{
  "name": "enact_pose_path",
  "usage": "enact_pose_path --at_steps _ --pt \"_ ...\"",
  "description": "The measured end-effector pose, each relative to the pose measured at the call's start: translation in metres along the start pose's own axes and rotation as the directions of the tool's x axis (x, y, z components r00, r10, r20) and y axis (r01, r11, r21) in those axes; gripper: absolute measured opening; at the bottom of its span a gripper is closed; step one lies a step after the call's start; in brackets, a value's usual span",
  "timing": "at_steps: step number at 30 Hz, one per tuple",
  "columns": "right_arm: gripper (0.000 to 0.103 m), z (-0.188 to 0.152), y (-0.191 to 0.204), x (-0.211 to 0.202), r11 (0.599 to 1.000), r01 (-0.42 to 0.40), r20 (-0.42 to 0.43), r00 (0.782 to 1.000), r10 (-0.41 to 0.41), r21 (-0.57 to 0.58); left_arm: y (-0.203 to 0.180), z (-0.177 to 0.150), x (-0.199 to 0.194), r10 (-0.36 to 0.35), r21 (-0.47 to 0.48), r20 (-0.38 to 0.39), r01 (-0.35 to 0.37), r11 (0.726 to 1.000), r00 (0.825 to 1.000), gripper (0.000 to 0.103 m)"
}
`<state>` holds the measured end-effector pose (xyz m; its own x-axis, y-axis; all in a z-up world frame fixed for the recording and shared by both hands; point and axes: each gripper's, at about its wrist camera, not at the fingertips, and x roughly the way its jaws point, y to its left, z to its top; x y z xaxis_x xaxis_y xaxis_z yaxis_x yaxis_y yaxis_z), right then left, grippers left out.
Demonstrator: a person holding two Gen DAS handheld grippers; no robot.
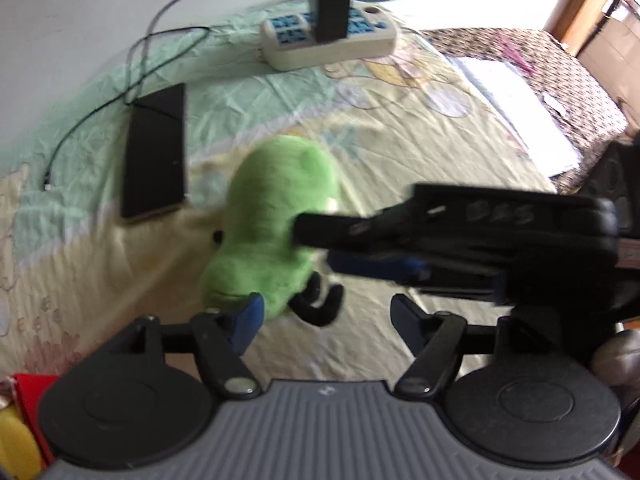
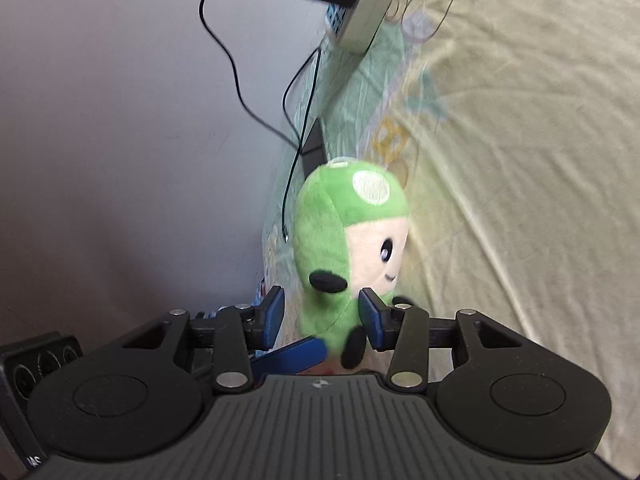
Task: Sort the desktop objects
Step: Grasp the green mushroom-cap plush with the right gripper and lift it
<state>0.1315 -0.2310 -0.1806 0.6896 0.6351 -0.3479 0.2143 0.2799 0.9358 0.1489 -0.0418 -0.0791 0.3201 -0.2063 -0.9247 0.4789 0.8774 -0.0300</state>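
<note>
A green plush toy (image 1: 276,220) was seen on a bed covered with a pale printed sheet (image 1: 100,248). In the left wrist view the toy lay between a black phone (image 1: 156,152) on its left and the right hand-held gripper (image 1: 316,248), which reached in from the right. One black finger of that gripper was pressed against the toy's side and a blue-padded finger was seen just below it. In the right wrist view the toy's lower body and black feet were seen between the two blue pads (image 2: 276,316) of the right hand-held gripper (image 2: 322,314); the jaws were partly closed, and whether the toy was firmly gripped could not be told.

The left hand-held gripper (image 1: 326,318) was held wide open just in front of the toy, with nothing between its fingers; its left pad was close to the toy's bottom edge.

A white power strip (image 1: 332,40) with a black charger (image 1: 329,10) plugged in was seen farther back near the wall, with cables running to the phone. A stack of white paper (image 1: 516,96) lay to the right.
</note>
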Motion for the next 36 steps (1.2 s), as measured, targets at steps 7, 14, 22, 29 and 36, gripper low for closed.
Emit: enact_pose_path --at_steps 7,14,22,29,36 --pt "0.052 0.022 -0.014 0.007 0.999 0.032 0.047 0.998 -0.032 0.001 0.030 0.009 0.006 0.019 -0.137 0.021 -0.016 0.990 1.000 0.077" --pt "0.052 0.022 -0.014 0.041 1.000 0.020 -0.002 1.000 -0.020 0.015 0.048 0.032 0.042 0.132 -0.163 -0.041 -0.137 0.977 0.990 0.085" --pt "0.054 0.026 -0.003 0.080 0.999 -0.025 -0.052 0.998 0.024 -0.026 0.066 0.033 0.061 0.151 -0.193 -0.069 -0.162 0.968 0.986 0.085" --pt "0.054 0.026 0.016 0.099 0.988 -0.016 -0.097 0.995 0.002 -0.153 0.056 0.031 0.067 0.178 -0.149 -0.090 -0.190 0.970 0.980 0.085" --pt "0.053 0.025 0.020 0.072 0.981 0.016 -0.144 0.989 -0.045 -0.194 0.036 0.022 0.056 0.091 -0.161 -0.129 -0.111 0.981 0.987 0.085"
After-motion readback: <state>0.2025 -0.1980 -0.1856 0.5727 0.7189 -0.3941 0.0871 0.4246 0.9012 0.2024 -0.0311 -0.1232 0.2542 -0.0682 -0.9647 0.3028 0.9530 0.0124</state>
